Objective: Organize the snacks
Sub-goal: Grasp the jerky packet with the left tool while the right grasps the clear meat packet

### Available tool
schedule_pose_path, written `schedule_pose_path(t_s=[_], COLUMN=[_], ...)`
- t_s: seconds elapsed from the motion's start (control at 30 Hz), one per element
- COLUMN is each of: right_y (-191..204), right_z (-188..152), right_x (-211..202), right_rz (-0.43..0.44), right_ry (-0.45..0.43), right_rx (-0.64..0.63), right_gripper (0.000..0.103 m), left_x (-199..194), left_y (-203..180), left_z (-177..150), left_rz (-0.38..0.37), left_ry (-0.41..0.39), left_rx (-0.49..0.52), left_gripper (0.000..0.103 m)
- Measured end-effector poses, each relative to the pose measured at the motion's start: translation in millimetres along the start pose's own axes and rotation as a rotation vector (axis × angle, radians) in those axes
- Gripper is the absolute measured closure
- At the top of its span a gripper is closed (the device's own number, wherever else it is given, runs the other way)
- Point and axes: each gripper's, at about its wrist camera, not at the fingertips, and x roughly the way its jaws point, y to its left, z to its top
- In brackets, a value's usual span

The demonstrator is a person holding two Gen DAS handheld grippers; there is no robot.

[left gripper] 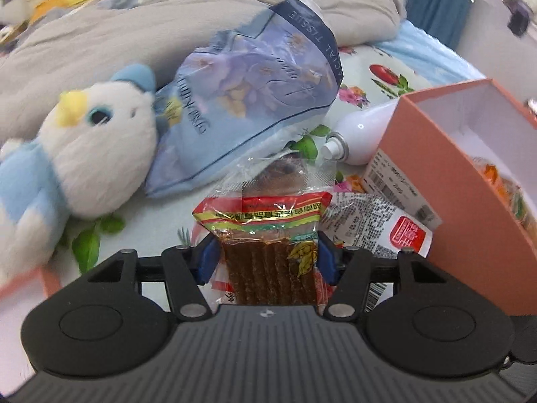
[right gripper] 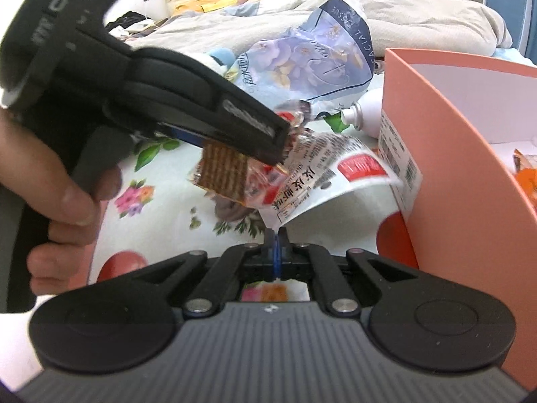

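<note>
Left claw (left gripper: 266,258): you hold the brown-strip snack pack (left gripper: 268,235) by its sides, just left of the orange box (left gripper: 470,208); grip looks light, crinkly film could slide out.
Right claw (right gripper: 276,235): pinched tight on one corner of the white snack packet (right gripper: 335,174), lifted beside the box; it dangles, may tear or twist free.
Orange box: open, snacks already inside; a packet could snag its near wall.
</note>
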Motion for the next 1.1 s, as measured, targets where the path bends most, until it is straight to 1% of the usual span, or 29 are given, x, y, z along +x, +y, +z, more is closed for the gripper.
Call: schedule_pose_path(t_s=[0.1,0.3,0.53,0.7,0.77,1.0,1.1], right_y=[1.0,-4.7,-6.0,-9.5,-10.9,-16.9,-17.6], right_z=[-7.1,-22.2,-45.4,-59.1,-64.4,-77.4,-82.3], right_x=[-12.0,-35.7,-64.5,-84.3,-91.3,-111.8,-118.1], right_rz=[0.002,0.019,0.049,0.074,0.084,0.090,0.099], right_ry=[0.011,0.049,0.103,0.118,0.126,0.152,0.172], right_rx=[-0.013,-0.012,-0.026,-0.034,-0.036,-0.051,-0.076], right_gripper=[0.100,0.100,0.100,0.100,0.100,0.100,0.100], left_x=[-17.7,-47.8,-76.3,-94.6,-101.5,-117.2,-120.6], left_y=[-1.6,-3.8,-8.3,-15.9,-21.7,-38.6,-45.6], left_z=[-12.2,-44.0,-89.7,-122.0,-133.8,-167.7,-178.6], left_rz=[0.019,0.032,0.051,0.077,0.082,0.138,0.126], left_ry=[-0.010,-0.014,-0.017,-0.012,-0.010,-0.018,-0.007], left_rx=[-0.037,-0.138,-0.250,-0.315,-0.331,-0.397,-0.420], left_gripper=[0.039,0.039,0.038,0.038,0.038,0.038,0.038])
